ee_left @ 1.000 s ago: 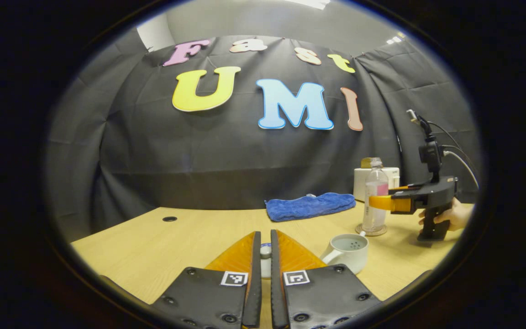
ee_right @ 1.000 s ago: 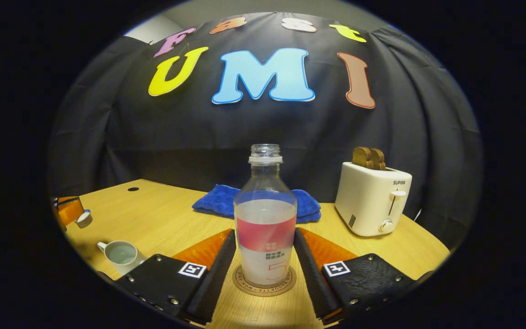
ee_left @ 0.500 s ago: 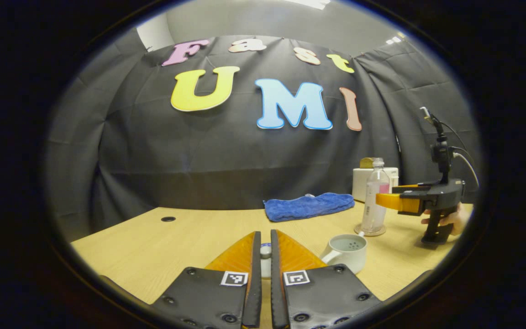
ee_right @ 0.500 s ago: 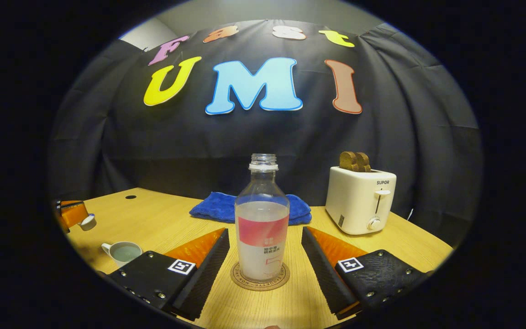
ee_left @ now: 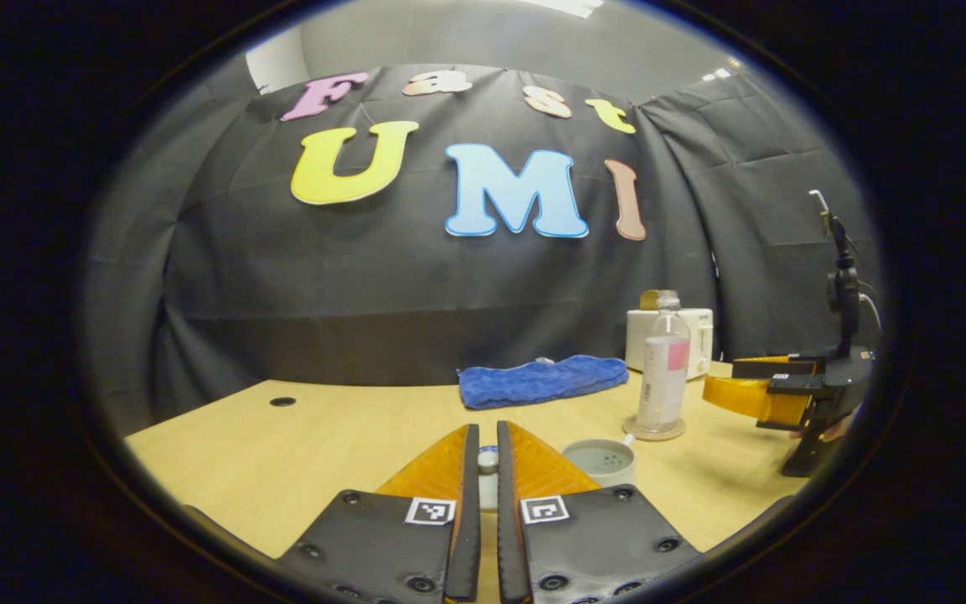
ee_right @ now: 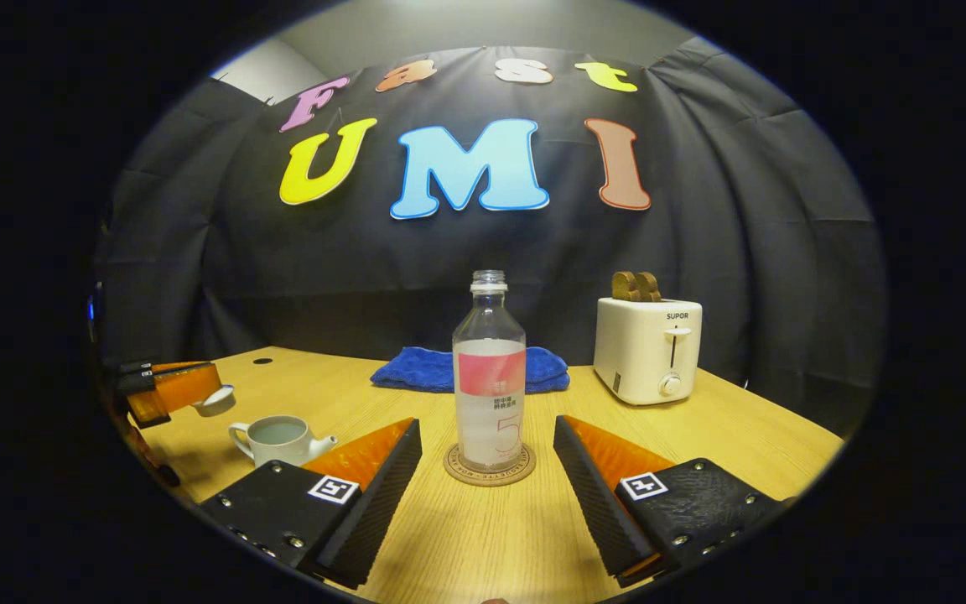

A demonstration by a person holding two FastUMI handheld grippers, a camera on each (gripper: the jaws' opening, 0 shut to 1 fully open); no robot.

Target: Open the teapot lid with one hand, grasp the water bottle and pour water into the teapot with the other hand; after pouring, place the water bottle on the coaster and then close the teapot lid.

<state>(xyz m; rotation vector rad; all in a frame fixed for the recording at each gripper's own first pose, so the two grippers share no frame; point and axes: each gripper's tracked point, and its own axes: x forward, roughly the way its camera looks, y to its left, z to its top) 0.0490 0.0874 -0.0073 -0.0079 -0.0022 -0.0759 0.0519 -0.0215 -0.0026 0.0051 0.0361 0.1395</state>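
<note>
Clear plastic water bottle (ee_right: 489, 377), wood-grain table (ee_right: 483, 537)

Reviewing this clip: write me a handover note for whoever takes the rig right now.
Left gripper: shut on the teapot lid, held in the air beside the teapot.
Right gripper: open, clear of the water bottle.
Water bottle: upright on the coaster, uncapped, partly full.
Teapot: open, water inside.
Done: lid off, bottle parked on coaster.
Left: set the lid on the teapot.
</note>
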